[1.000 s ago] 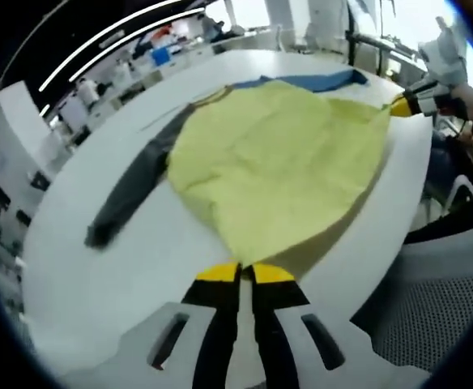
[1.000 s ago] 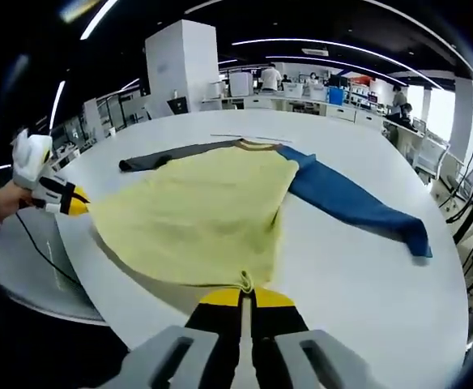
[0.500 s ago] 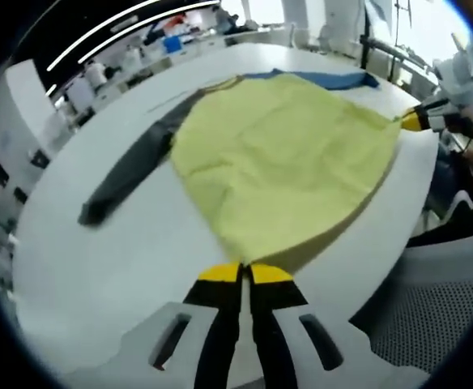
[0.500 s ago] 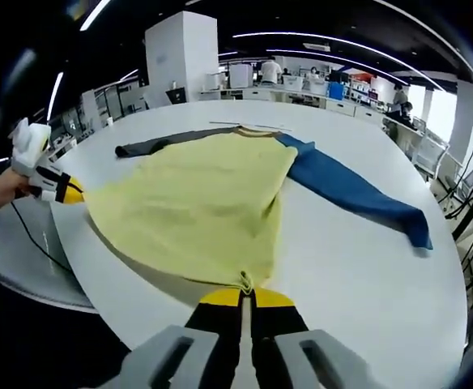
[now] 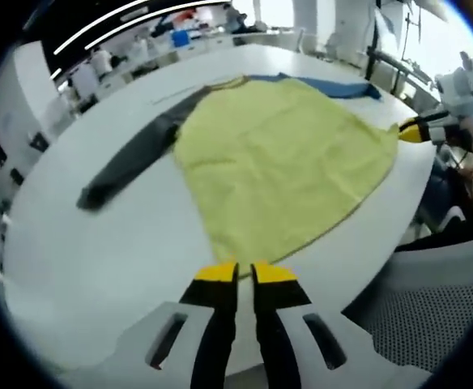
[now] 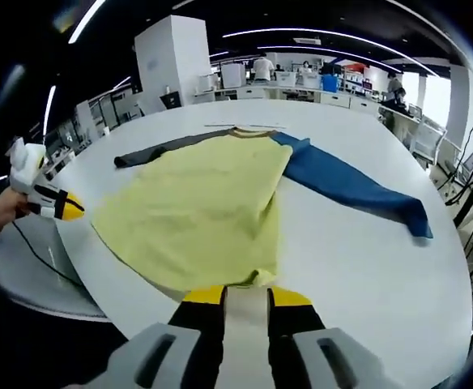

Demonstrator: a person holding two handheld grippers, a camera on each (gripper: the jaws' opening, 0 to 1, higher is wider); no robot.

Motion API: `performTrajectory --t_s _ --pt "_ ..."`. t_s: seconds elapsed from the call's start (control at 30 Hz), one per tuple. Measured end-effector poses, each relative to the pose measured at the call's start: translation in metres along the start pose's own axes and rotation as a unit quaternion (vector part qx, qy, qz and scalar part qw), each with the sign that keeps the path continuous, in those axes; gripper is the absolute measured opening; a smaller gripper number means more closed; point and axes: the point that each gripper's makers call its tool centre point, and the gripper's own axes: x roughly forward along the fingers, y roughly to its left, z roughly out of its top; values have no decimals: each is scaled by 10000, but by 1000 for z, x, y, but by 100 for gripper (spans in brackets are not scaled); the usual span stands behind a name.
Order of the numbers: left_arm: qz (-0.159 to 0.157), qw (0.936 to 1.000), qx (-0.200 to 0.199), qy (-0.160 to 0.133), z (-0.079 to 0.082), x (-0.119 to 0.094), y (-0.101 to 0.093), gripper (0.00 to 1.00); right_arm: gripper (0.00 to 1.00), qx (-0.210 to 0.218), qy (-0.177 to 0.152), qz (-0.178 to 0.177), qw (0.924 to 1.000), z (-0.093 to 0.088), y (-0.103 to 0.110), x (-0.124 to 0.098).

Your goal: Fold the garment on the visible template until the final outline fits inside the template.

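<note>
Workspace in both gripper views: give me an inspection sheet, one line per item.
Surface: round white table, garment spread flat on it.
Job's things: garment with yellow body, grey sleeve and blue sleeve lying outstretched; not yet folded. Template: no outline can be made out.
Clutter: nothing seen on the table.
Grippers: left gripper open at the yellow hem's near edge; right gripper open, hem corner lying just ahead of its fingers.
Cables: thin dark cable hanging below the left gripper.
Surroundings: large white cabinet, benches and people in the background, mesh chair.
</note>
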Motion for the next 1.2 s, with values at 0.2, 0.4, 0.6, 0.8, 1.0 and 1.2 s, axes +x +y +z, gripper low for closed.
performTrajectory --t_s 0.2,0.4,0.6,0.8,1.0,1.2 --pt "194 9996 -181 9 -4 3 15 6 20 70 -150 -6 9999 16 -1 -3" --pt "157 9988 -455 35 -6 14 19 10 19 66 57 -169 9998 9 -8 6" --pt "118 9981 -604 79 -8 23 20 11 18 102 429 -388 9983 -12 -16 14" --pt "100 9976 -625 265 -16 30 19 11 17 272 580 -423 9970 -22 -18 21" --pt "104 9971 -709 261 -17 32 20 10 14 338 614 -432 9966 -23 -18 24" --pt "49 9960 -841 289 -19 35 17 7 10 348 685 -422 9962 -25 -16 26"
